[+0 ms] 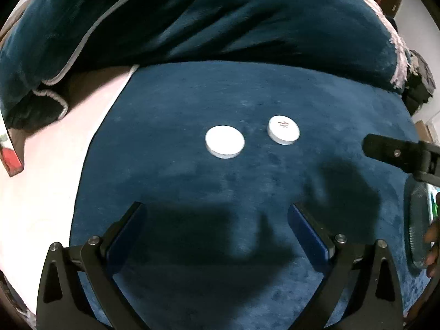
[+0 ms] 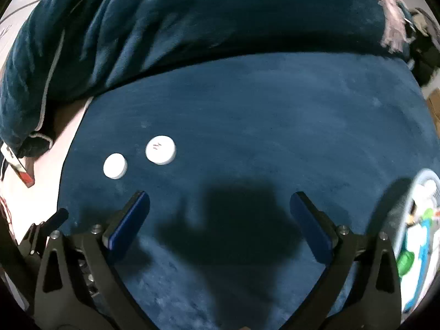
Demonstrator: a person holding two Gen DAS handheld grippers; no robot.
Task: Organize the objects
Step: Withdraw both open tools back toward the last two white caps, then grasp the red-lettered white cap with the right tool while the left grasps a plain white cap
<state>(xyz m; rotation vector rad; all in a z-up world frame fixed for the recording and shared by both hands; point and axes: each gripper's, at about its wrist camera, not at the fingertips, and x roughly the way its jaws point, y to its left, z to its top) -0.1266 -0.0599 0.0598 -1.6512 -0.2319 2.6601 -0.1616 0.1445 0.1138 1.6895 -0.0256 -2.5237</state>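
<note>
Velvety dark blue cloth (image 1: 247, 181) is covering the work surface, and two white discs are lying flat on it. Taking the marked disc (image 1: 283, 130) as the landmark, the plain disc (image 1: 225, 142) is sitting just beside it on its left, apart and not touching. Behind the marked disc a rumpled blue blanket (image 1: 220, 19) is bulging up; to its right, near the cloth's edge, a colourful container (image 2: 420, 228) is showing, too distorted to name surely.

As a judgement, the risks are these. Both discs are thin and lying flush on soft pile, so fingers coming down too steeply may be pressing the nap and skidding over a rim instead of gripping it. Since the plain disc is lying so near the marked one, a wide approach could be nudging the neighbour away or catching both at once. Heavy shadows are falling on the cloth nearer than the marked disc, which may be hiding depth.

Left gripper (image 1: 217, 214) is hovering nearer the camera than the marked disc, its jaws spread wide, holding nothing and touching nothing. Right gripper (image 2: 220, 200) is likewise gaping wide and empty, hovering to the right of the marked disc and nearer than it, clear of both discs. Neither blue pad seems to be touching the cloth, though I cannot tell the height.
</note>
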